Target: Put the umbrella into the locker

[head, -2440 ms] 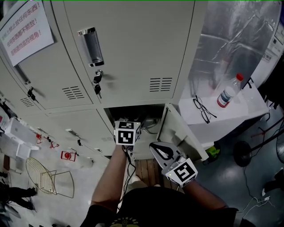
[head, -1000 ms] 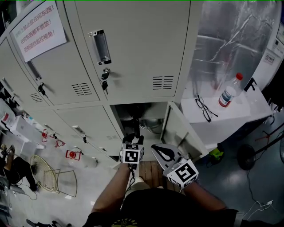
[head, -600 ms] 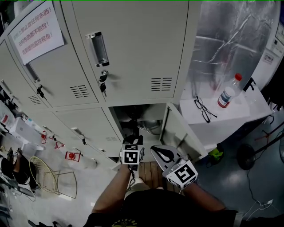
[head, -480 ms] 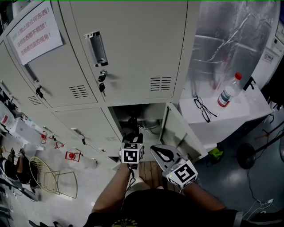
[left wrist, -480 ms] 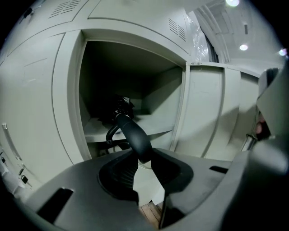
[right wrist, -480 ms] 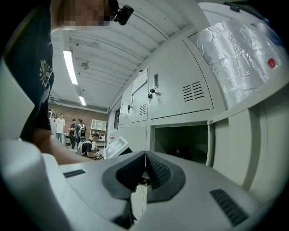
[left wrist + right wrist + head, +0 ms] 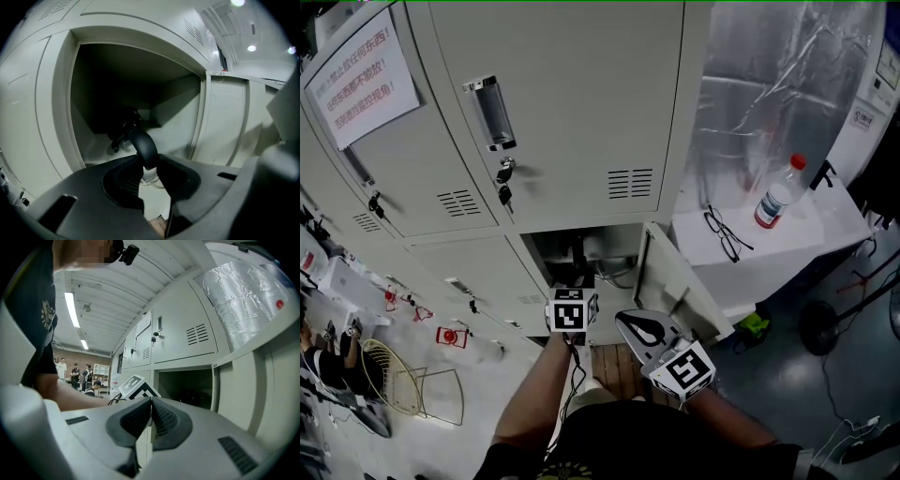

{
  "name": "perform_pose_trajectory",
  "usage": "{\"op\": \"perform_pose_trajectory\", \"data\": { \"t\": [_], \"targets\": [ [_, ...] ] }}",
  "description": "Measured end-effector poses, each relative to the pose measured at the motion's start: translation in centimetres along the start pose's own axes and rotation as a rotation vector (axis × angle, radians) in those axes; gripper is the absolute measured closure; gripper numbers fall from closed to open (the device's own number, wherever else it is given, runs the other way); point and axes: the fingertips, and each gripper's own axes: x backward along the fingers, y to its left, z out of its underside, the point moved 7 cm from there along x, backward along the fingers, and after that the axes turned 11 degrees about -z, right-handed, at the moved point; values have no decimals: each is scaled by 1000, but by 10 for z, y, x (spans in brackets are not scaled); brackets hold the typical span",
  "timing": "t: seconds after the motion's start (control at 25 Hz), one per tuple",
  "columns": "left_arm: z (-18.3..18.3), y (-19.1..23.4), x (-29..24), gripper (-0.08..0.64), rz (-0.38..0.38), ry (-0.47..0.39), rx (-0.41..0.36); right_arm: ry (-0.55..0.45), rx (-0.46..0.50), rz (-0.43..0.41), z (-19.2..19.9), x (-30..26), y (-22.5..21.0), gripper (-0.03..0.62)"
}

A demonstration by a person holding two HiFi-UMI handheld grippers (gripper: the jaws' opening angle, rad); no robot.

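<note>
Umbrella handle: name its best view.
Left gripper view: the umbrella handle sits large between the left hand-held gripper's jaws, just closed on it. Head view shows a dark sliver in the locker; right gripper view, nothing.

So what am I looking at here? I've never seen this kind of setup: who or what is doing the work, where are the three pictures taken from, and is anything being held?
There is no robot: a person holds a two-jaw gripper in each hand. The head view looks down from a camera on the person's head. The other two views ride on the grippers and look along their jaws. The left gripper has just been closing its jaws, which pinch the curved handle of a black umbrella. The umbrella's body reaches into the open locker. The right gripper hangs back, jaws together and empty. Beside the lockers, a white table carries a bottle and glasses.
</note>
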Motion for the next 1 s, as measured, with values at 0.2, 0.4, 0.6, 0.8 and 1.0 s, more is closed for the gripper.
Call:
{"op": "perform_pose_trajectory", "data": {
  "t": [0.2,0.4,0.6,0.8,1.0],
  "targets": [
    [-3,1,-13,456,6,6,19,2,-3,15,-2,1,-6,565],
    [-4,3,-25,456,0,10,24,11,0,5,-1,-2,-10,565],
    [-6,9,-41,457,-18,14,37,19,-3,0,-1,-7,-13,565],
    [-10,13,-60,457,-35,9,30,35,12,-17,0,-15,-16,565],
    [-15,17,-70,457,-44,0,23,29,-11,-10,-2,-20,-18,565]
  ]
}}
